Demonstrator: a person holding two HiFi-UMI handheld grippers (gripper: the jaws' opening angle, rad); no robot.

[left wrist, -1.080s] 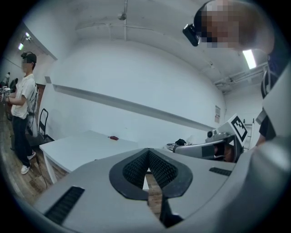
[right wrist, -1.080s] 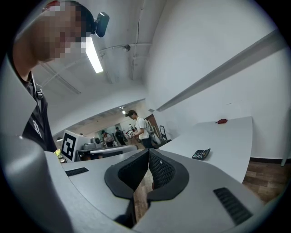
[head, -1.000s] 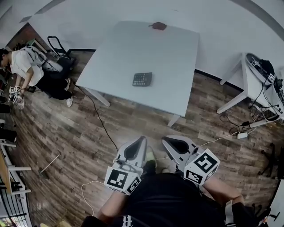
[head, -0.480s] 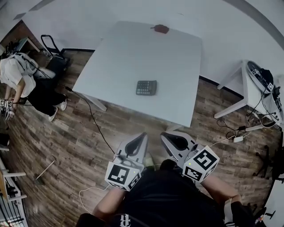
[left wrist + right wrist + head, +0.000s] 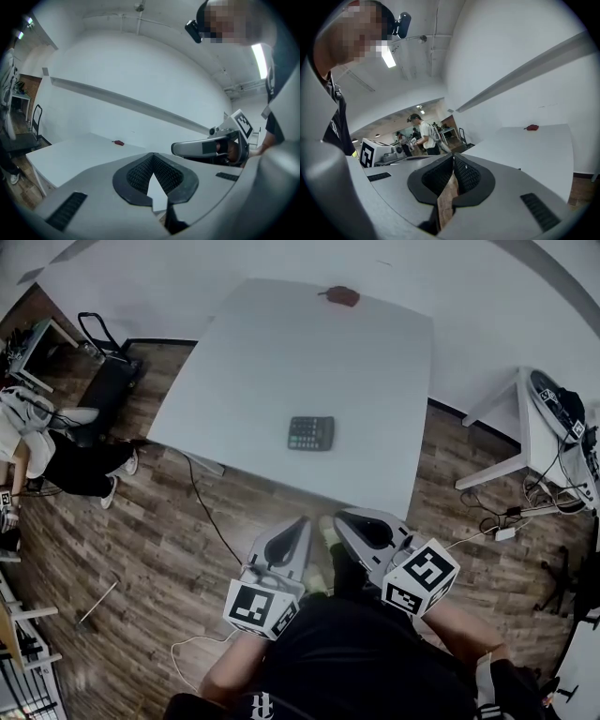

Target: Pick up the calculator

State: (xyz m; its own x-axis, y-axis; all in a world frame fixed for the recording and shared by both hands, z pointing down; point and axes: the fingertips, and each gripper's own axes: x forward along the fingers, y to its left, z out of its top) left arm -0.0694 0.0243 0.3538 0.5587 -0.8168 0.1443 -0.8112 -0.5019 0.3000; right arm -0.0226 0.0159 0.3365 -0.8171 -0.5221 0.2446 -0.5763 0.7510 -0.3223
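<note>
Calculator (image 5: 310, 433) flat on table (image 5: 281, 352); left gripper (image 5: 301, 522), right gripper (image 5: 340, 517) both pinched closed, empty

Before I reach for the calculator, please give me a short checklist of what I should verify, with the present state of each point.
1. Calculator visible, flat on the table, uncovered: ok.
2. Way to it free; small red object lies apart at the far edge: ok.
3. Left gripper empty: ok.
4. Right gripper empty: ok.
5. Jaws apart for a grasp: not ok, both pairs meet at the tips.
6. Grippers over the calculator: not ok, both hang short of the table, over the floor.
</note>
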